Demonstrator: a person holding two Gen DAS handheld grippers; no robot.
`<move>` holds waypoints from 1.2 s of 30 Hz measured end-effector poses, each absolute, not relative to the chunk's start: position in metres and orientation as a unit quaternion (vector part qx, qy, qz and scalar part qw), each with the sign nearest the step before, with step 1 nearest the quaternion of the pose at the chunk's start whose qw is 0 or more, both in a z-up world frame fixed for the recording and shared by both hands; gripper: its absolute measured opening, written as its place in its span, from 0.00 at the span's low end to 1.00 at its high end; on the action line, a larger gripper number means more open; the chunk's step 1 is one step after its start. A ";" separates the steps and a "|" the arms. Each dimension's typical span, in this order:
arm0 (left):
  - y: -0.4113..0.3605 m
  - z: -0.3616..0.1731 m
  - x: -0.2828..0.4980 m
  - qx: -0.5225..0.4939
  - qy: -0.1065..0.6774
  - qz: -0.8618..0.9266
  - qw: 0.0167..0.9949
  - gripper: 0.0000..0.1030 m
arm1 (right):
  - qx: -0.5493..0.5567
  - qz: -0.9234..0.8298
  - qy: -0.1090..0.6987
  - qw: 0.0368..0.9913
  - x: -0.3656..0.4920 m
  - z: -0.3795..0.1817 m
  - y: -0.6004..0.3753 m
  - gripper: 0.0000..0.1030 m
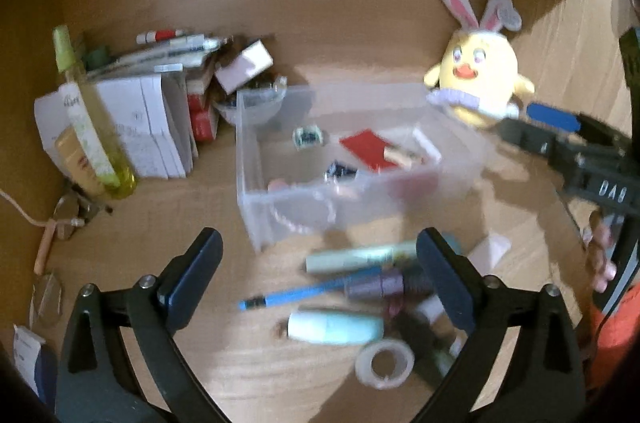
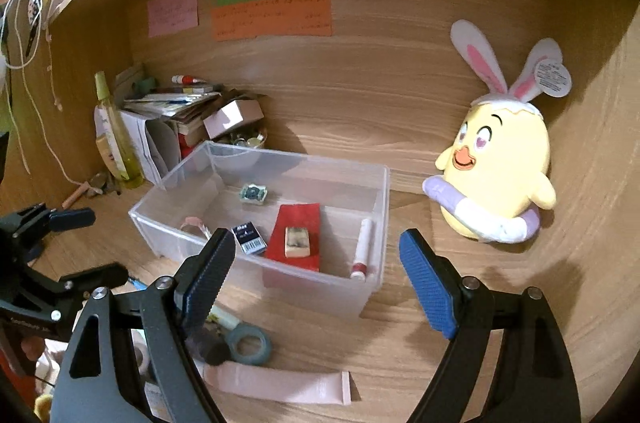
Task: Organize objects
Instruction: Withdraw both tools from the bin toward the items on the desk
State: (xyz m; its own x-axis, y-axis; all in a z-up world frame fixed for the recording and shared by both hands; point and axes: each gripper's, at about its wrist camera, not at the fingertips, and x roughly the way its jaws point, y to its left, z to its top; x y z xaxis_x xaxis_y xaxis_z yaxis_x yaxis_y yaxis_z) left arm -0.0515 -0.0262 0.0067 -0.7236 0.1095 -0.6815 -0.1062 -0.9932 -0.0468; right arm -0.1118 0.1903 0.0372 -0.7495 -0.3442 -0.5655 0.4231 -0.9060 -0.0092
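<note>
A clear plastic box (image 1: 246,159) (image 2: 320,289) stands on the wooden desk. It holds a red packet (image 2: 298,223) with a small block on it, a black packet (image 2: 249,238), a white marker (image 2: 363,247) and a wrapped sweet (image 2: 253,193). My left gripper (image 1: 318,243) (image 2: 94,245) is open above loose items in front of the box: a pale green tube (image 1: 360,257), a blue pen (image 1: 300,295), a mint bottle (image 1: 336,329) and a tape roll (image 1: 384,363). My right gripper (image 2: 318,243) (image 1: 560,131) hangs open and empty over the box's near wall.
A yellow chick plush (image 2: 500,175) (image 1: 480,75) with rabbit ears leans at the back right. Papers, boxes and a yellow-green bottle (image 1: 92,127) crowd the back left corner. A pink tube (image 2: 280,385) and a grey tape ring (image 2: 250,345) lie near the front.
</note>
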 end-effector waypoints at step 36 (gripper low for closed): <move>-0.030 -0.060 0.022 -0.438 -0.021 0.897 0.054 0.96 | 0.380 -0.862 0.081 0.326 -0.014 -0.045 0.140 0.69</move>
